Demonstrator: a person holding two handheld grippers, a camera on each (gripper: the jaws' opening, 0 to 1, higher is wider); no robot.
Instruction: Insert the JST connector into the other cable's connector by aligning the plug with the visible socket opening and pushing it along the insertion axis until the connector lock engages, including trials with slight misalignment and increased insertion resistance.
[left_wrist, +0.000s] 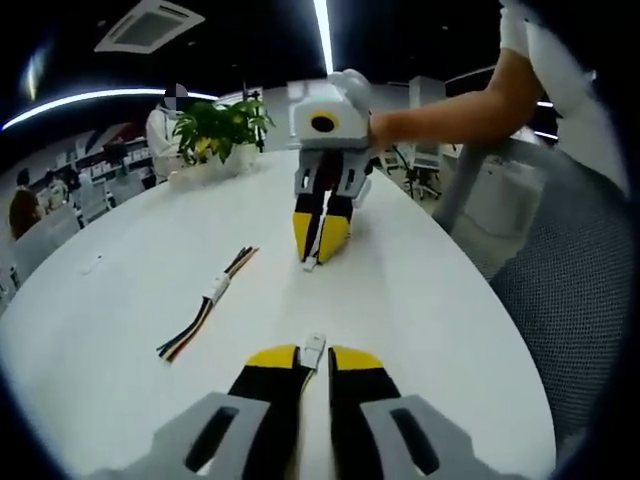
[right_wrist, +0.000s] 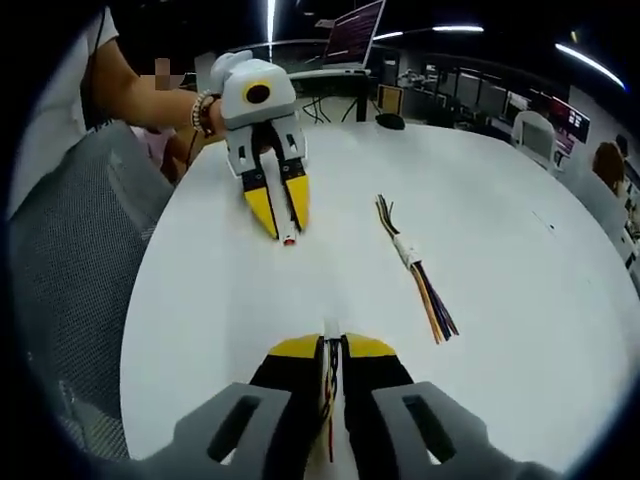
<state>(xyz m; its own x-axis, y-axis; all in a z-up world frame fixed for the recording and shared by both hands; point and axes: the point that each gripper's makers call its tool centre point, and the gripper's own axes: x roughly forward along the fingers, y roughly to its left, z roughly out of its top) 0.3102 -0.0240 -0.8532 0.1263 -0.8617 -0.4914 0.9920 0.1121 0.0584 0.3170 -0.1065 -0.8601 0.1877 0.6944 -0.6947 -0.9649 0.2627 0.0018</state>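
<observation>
My left gripper (left_wrist: 314, 352) is shut on a small white JST connector (left_wrist: 314, 347) that sticks out between its yellow tips. Facing it across the white table (left_wrist: 420, 300), my right gripper (left_wrist: 318, 250) points down with a white connector (left_wrist: 310, 264) at its tips, close above the tabletop. In the right gripper view, my right gripper (right_wrist: 332, 345) is shut on thin coloured wires (right_wrist: 328, 390) that run back between its jaws. There the left gripper (right_wrist: 285, 225) holds its connector (right_wrist: 289, 239) low over the table. The two connectors are well apart.
A spare multicoloured cable with a white joined connector (left_wrist: 213, 292) (right_wrist: 408, 253) lies on the table beside the grippers. A potted plant (left_wrist: 225, 128) stands at the far end. A grey mesh chair (left_wrist: 580, 300) (right_wrist: 70, 250) sits at the table's edge by the person's arm (left_wrist: 450, 115).
</observation>
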